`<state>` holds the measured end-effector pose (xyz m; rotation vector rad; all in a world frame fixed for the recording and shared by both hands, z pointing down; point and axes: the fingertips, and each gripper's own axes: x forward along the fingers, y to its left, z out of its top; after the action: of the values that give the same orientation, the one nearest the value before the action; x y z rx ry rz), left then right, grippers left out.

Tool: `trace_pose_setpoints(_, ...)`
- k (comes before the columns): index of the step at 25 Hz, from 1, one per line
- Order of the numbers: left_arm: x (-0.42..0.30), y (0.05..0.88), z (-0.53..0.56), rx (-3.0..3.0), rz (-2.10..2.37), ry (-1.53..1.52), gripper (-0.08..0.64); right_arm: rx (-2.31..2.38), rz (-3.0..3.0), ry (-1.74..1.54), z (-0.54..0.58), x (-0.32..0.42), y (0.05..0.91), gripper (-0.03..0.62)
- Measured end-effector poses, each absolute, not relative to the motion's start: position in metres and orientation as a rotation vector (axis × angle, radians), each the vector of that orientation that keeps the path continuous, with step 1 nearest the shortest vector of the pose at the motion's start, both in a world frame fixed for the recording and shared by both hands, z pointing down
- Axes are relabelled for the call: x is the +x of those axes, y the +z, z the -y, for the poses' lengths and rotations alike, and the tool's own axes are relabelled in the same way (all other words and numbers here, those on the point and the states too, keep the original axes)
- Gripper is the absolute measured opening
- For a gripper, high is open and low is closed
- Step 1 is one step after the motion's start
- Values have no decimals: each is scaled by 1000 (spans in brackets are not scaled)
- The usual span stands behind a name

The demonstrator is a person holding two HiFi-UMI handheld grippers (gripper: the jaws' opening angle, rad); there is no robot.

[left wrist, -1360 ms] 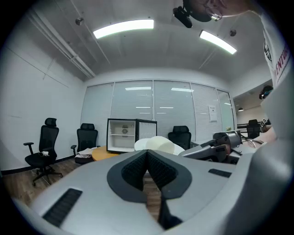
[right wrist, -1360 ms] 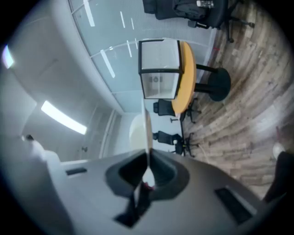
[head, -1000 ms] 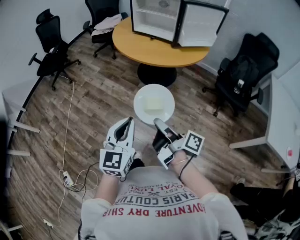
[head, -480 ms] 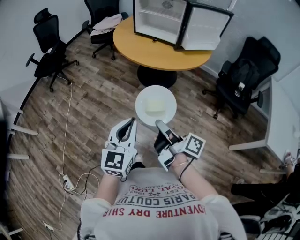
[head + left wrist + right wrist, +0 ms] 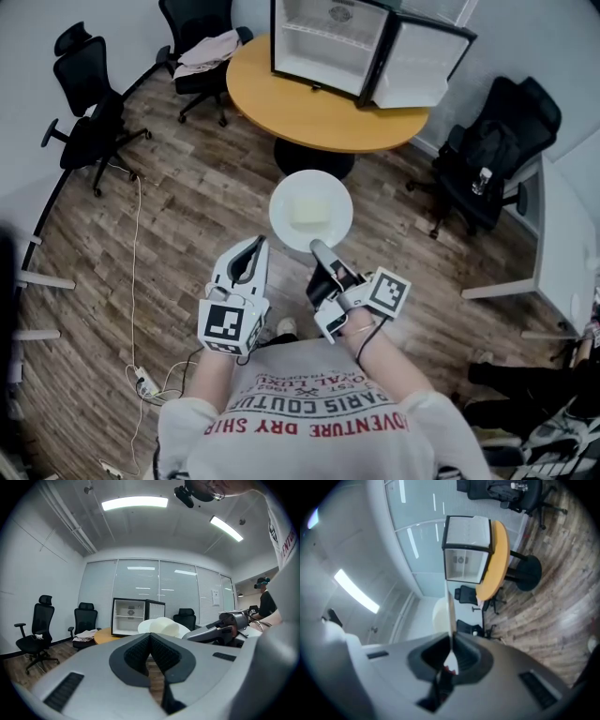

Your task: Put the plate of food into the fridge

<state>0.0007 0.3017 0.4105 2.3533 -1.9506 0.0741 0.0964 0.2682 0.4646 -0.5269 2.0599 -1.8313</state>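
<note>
Plate (image 5: pixel 281 217): white, round, with one pale rectangular food block (image 5: pixel 310 211) near its middle. You hold it roughly level in the air, above the wood-plank floor (image 5: pixel 187 197) and short of the round orange table (image 5: pixel 309 108). It is not in the fridge.

Right gripper (image 5: pixel 317 247): jaws clamped on the plate's near rim. In the right gripper view the plate (image 5: pixel 451 604) shows edge-on, a thin pale line running in between the pads, with the food a pale bulge on one side of it.

Left gripper (image 5: pixel 256 246): jaws together, nothing between them. The left gripper view shows the pads (image 5: pixel 140 651) meeting along one seam. You carry it just beside the right gripper, near the plate's left edge. In the head view it looks apart from the plate.

Fridge (image 5: pixel 323 42): small, black-framed, standing on the table's far side, well apart from the plate. Its door (image 5: pixel 417 67) is swung wide to the right. The inside is white, and a shelf is visible. In the left gripper view it (image 5: pixel 129 616) stands straight ahead, beyond the plate (image 5: pixel 161 626).

Surroundings: three black office chairs.
- One stands at the left (image 5: pixel 84 108).
- One stands behind the table, with a pale cloth (image 5: pixel 211 47) on its seat.
- One stands at the right (image 5: pixel 487 155).

A thin cable (image 5: pixel 136 262) trails across the floor on the left. A white desk (image 5: pixel 562 253) stands at the right edge.
</note>
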Motion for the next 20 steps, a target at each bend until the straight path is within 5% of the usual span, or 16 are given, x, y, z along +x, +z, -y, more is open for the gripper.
trace_pose_setpoints(20,-47,419,-165,2221,2101,53,25,-388,-2126,-1897,-121,41,474,37)
